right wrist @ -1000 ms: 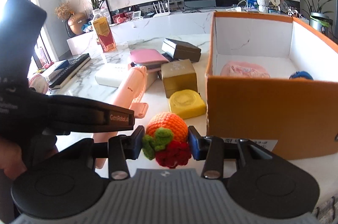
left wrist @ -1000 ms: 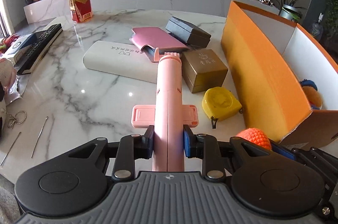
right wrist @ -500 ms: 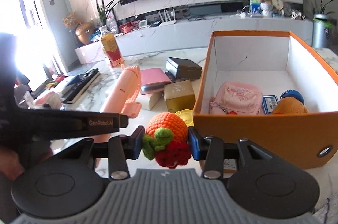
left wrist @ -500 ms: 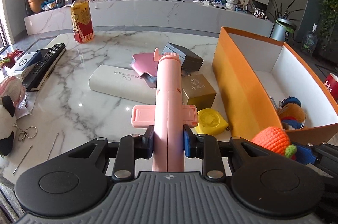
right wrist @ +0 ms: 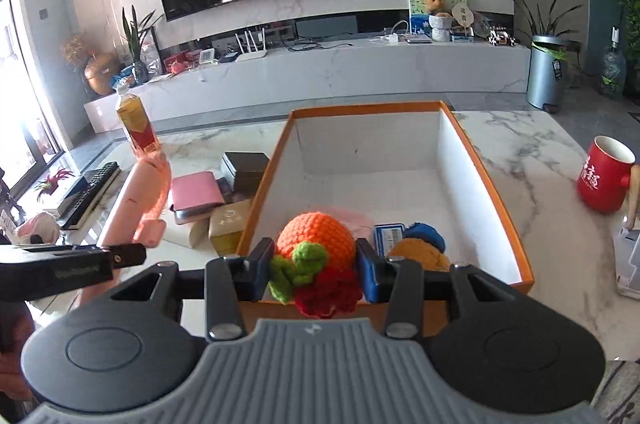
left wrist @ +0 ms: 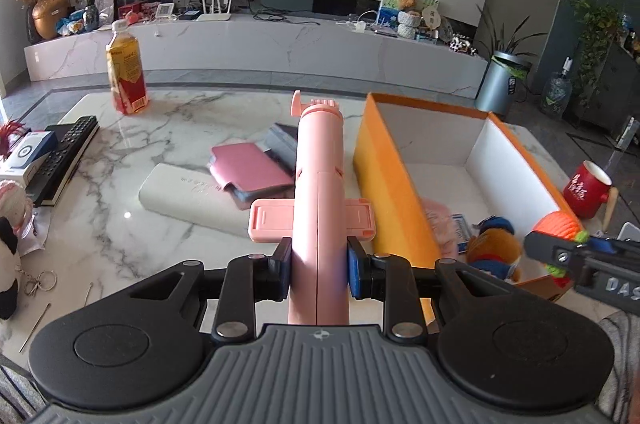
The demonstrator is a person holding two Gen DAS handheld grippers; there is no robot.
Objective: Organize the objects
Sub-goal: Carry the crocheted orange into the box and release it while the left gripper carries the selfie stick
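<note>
My left tongs [left wrist: 318, 262] clamp the pink selfie stick [left wrist: 319, 184]; my right tongs [right wrist: 316, 266] grip the crocheted orange [right wrist: 316, 234] above the orange box [right wrist: 484, 180].

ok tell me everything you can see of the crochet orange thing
The crochet orange is a round ball of orange yarn with green knitted leaves and a red knitted cluster at its near end. It looks soft. The right tool is shut on it, one pad pressing each side, holding it in the air above the near end of the orange box, with toys lying in the box under it. The left wrist view shows it too, by the box's right wall.
</note>
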